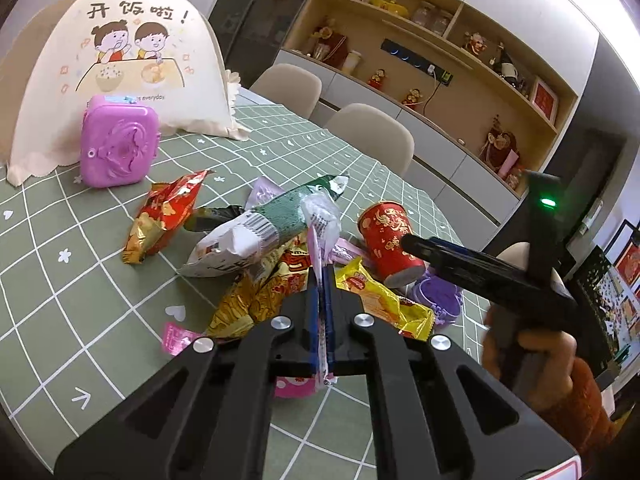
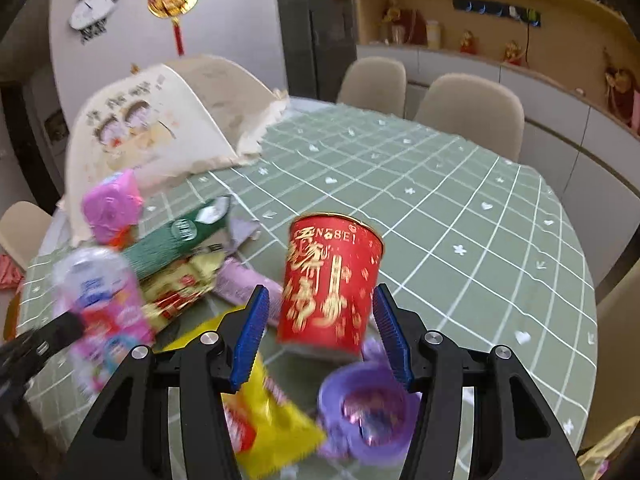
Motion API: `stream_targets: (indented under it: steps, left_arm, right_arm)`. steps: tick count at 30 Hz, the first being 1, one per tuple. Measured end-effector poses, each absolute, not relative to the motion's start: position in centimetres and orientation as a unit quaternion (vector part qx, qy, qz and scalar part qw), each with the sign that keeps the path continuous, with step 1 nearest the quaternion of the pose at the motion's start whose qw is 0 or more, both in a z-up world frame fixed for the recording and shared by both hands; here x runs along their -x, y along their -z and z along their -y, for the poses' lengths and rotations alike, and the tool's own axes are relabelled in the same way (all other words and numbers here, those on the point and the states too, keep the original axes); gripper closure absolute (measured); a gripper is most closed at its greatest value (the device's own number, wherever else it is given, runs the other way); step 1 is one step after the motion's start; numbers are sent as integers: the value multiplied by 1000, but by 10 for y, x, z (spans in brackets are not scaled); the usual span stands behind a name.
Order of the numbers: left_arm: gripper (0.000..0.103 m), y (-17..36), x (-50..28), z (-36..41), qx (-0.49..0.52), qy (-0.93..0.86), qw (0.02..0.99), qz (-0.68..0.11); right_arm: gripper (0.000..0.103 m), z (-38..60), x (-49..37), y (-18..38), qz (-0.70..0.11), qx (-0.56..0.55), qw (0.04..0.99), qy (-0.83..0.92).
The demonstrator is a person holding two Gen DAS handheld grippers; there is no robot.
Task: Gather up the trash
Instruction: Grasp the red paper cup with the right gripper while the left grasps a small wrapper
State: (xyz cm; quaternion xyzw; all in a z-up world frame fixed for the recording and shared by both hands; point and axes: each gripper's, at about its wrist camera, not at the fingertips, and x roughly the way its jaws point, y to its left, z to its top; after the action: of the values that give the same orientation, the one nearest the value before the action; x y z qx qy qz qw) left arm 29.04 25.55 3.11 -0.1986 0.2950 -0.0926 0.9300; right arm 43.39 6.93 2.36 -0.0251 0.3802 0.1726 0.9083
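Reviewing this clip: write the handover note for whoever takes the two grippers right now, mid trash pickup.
Left gripper: shut on a pink-and-white plastic wrapper, lifted above the pile.
Right gripper: open, fingers either side of the upright red paper cup, not yet closed.
On the green checked tablecloth: green-and-white snack bag, red-gold wrapper, yellow wrapper, purple plastic cup.
No bin in view.
Done: one wrapper picked.
Left: grasp the cup, clear the rest.
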Motion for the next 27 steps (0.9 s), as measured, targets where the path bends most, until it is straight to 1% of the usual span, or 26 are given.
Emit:
stream_targets:
  steps: [6, 8, 10, 15, 17, 18, 19, 23, 27]
  left_arm:
    - [100, -28, -294, -261, 206, 90, 926, -302]
    - [96, -25, -295, -260, 206, 90, 924, -309]
    - [81, -23, -296, -257, 203, 91, 923, -313]
    - [80, -20, -298, -256, 194, 85, 925, -316]
    - [84, -18, -300, -256, 193, 89, 923, -322]
    - [92, -17, -301, -255, 192, 93, 921, -326]
    - [96, -17, -302, -254, 189, 96, 921, -328]
    - [99, -19, -300, -248, 176, 104, 923, -325]
    - [101, -18, -298, -249, 183, 113, 921, -325]
  right_arm:
    - [51, -73, -450, -15, -389, 18, 909, -149]
    - [50, -75, -453, -14, -396, 33, 906, -145]
    - [49, -77, -455, -11, -402, 47, 903, -143]
    - [49, -70, -454, -11, -406, 36, 900, -157]
    - [49, -66, -450, -11, -405, 29, 897, -176]
    - [50, -65, -447, -14, -400, 26, 898, -182]
    - [51, -63, -442, -18, -390, 23, 902, -184]
    - [51, -56, -415, -46, -338, 25, 921, -191]
    - [51, -50, -388, -65, -316, 37, 927, -199]
